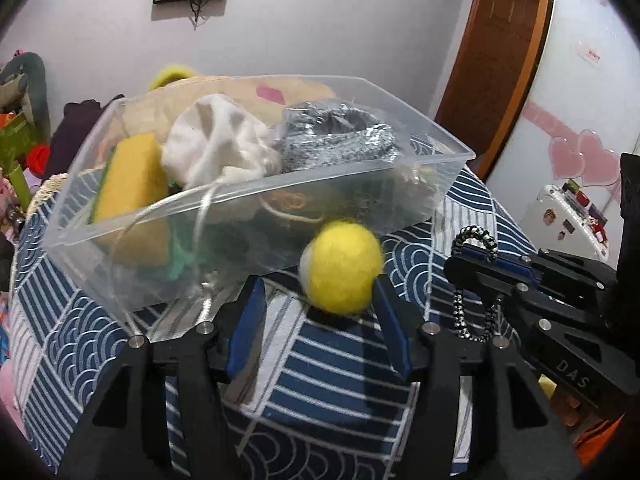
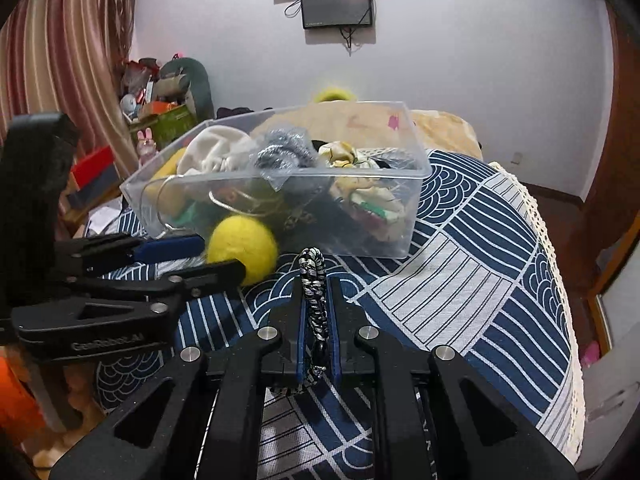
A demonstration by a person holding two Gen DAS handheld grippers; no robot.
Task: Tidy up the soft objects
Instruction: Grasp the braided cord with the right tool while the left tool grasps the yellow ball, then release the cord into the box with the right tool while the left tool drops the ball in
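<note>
Between the spread blue pads of the left tool [image 1: 320,304], just in front of the near wall of the clear plastic bin [image 1: 256,236], sits a yellow felt ball [image 1: 340,266] with a small white patch on its left side; the right pad touches or nearly touches it, the left pad stands well clear, so this tool is open and not yet gripping. The ball looks light, fuzzy and springy, so I judge it will squash a little and not slip, but it may roll away on the patterned cloth of the table [image 2: 460,280] if nudged from one side only; closing across its widest middle seems the safest hold. To the right, the right tool [image 2: 316,300] is clamped tight on a black-and-white braided cord loop [image 2: 313,280], which stands upright between its pads and looks limp, light and rough enough to hold by pinching. The bin already carries a yellow sponge [image 1: 128,180], a white cloth pouch [image 1: 216,148], a grey knitted piece [image 1: 336,140] and other soft things, and its open top sits higher than both held items.
</note>
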